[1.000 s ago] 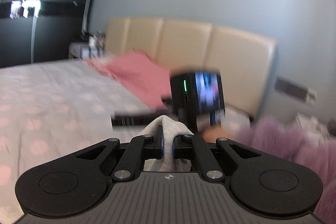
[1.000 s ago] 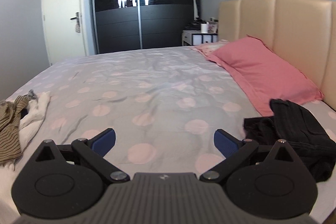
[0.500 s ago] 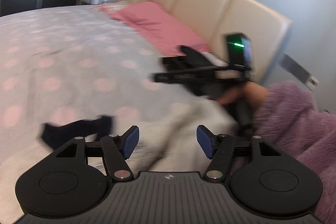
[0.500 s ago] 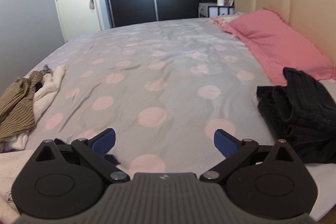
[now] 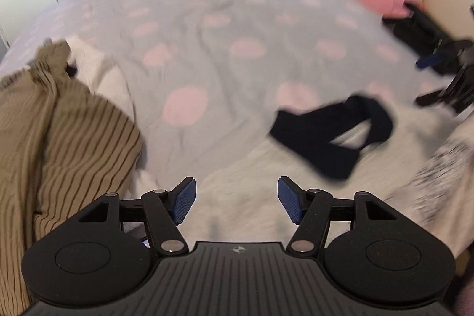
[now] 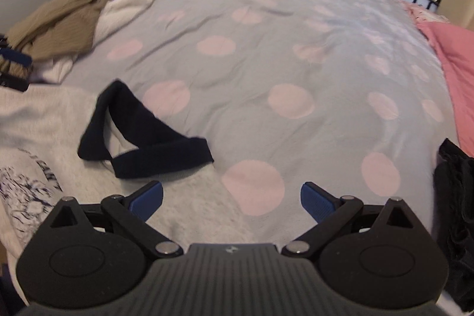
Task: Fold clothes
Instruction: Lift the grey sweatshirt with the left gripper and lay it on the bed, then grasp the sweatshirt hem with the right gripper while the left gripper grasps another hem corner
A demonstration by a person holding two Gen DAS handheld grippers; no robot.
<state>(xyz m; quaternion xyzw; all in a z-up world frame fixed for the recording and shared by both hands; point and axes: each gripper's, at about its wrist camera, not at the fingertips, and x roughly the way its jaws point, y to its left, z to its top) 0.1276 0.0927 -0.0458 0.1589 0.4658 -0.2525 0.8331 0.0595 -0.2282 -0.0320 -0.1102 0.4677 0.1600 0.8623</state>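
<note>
A pale grey sweatshirt (image 5: 251, 191) with a dark navy collar (image 5: 331, 135) lies on the near part of the bed; it also shows in the right wrist view (image 6: 44, 132) with its collar (image 6: 139, 138) and a dark print (image 6: 26, 191). My left gripper (image 5: 235, 205) is open and empty just above the sweatshirt's body. My right gripper (image 6: 231, 202) is open and empty over the sweatshirt's edge and the bedspread. The right gripper's tips (image 5: 438, 73) show at the right of the left wrist view.
A brown striped garment (image 5: 53, 144) and a white one (image 5: 100, 70) lie piled at the left; they also show in the right wrist view (image 6: 59, 17). Dark folded trousers (image 6: 453, 191) lie at the right by a pink pillow (image 6: 456, 55). The grey dotted bedspread (image 6: 266, 49) stretches beyond.
My left gripper has let go of the sweatshirt, opened and swung down and left over the bed. The sweatshirt now lies on the bed. My right gripper tilted down toward it.
</note>
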